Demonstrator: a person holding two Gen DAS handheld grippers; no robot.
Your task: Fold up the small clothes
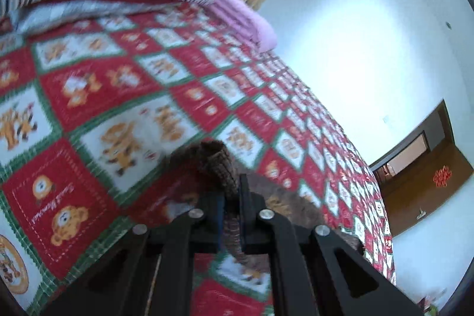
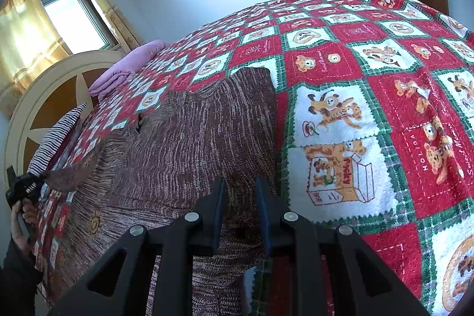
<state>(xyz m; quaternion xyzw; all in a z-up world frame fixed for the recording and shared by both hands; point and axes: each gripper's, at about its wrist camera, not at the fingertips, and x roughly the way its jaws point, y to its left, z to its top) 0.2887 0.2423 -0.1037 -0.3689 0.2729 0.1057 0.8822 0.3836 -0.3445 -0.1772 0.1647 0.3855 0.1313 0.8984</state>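
**Ana:** Left wrist view has the left gripper [image 1: 230, 215] clenched on a bunched edge of the brown marled knit sweater [image 2: 189, 138]. Right gripper [image 2: 241, 212]?

**Ben:** Pinching the hem at six o'clock, I'd judge. The sweater lies spread on the red, white and green checked quilt [image 2: 370, 96], sleeve lifted at nine o'clock.

**Ana:** Carry that sleeve across evenly, keeping the hem pinned.

**Ben:** It looks soft, stretchy and wrinkled.
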